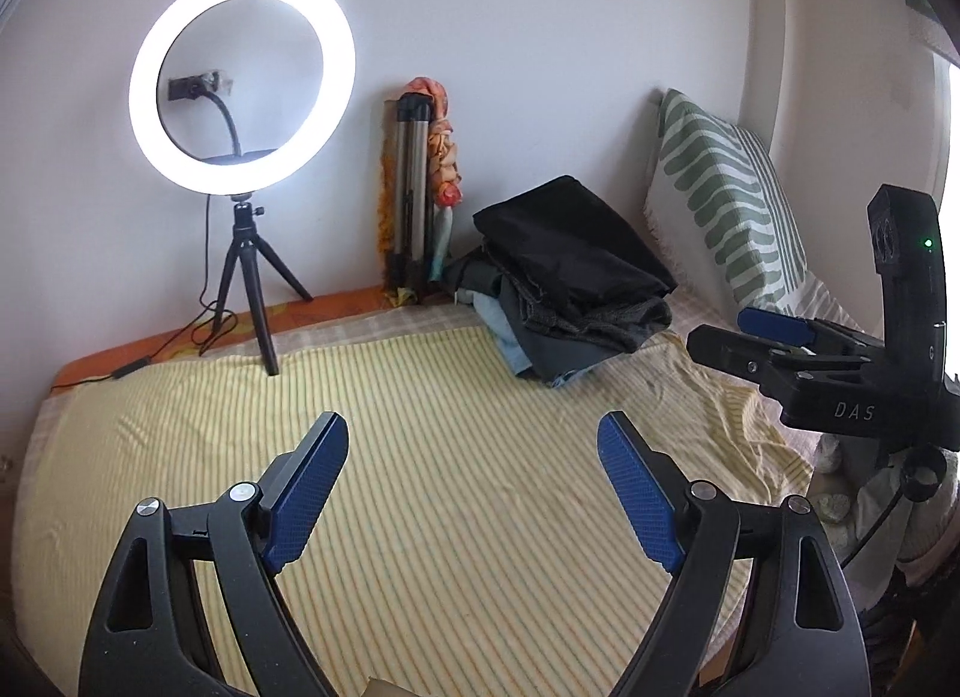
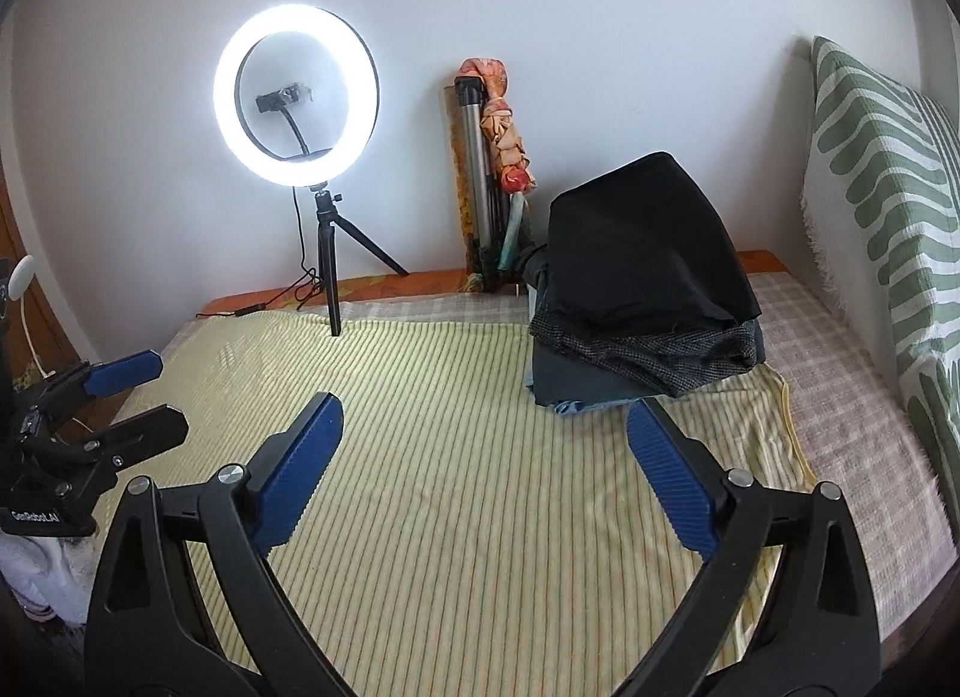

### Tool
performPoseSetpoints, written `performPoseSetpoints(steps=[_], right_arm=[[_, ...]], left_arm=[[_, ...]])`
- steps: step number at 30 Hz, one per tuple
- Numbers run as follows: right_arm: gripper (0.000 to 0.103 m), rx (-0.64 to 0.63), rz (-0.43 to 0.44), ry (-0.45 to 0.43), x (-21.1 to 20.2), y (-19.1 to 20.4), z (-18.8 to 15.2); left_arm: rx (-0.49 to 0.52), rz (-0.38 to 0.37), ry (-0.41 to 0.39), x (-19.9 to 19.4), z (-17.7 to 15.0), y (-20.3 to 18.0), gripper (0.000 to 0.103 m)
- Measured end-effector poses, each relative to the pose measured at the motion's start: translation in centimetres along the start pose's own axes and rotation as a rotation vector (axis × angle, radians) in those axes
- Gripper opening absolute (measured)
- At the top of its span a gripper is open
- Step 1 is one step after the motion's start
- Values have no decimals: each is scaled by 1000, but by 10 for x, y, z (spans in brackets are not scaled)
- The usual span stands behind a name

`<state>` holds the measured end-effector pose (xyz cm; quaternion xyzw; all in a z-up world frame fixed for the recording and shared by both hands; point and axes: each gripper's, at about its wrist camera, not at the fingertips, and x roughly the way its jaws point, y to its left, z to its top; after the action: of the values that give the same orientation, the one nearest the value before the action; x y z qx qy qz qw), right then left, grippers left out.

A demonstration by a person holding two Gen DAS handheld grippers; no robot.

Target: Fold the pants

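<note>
A pile of folded pants (image 1: 570,283) lies at the back right of the bed on the yellow striped cloth (image 1: 420,457); a black pair is on top, grey and blue ones under it. The pile also shows in the right wrist view (image 2: 642,283). My left gripper (image 1: 474,433) is open and empty, held over the cloth in front of the pile. My right gripper (image 2: 486,415) is open and empty, just in front of the pile. Each gripper shows in the other's view: the right one (image 1: 738,331) at the right edge, the left one (image 2: 150,391) at the left edge, both open.
A lit ring light (image 1: 240,79) on a small black tripod stands at the back left with its cable on the bed. A folded tripod and umbrella (image 1: 420,187) lean against the white wall. A green-and-white patterned pillow (image 1: 726,199) stands at the right.
</note>
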<state>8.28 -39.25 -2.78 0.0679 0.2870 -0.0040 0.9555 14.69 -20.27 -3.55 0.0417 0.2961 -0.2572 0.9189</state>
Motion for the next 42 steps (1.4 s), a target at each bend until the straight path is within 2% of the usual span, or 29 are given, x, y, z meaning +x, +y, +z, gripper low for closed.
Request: performPoseSetpoints(steps=[10, 20, 25, 42], right_arm=[[97, -12, -116, -17, 3, 11, -19], [97, 2, -104, 12, 8, 8, -29], [97, 2, -100, 17, 10, 8, -30], [97, -10, -87, 7, 9, 15, -29]], left_arm=[[7, -5, 21, 3, -18, 5, 86], [7, 5, 24, -3, -24, 7, 86], [15, 34, 35, -3, -26, 5, 86], [24, 63, 40, -4, -28, 5, 86]])
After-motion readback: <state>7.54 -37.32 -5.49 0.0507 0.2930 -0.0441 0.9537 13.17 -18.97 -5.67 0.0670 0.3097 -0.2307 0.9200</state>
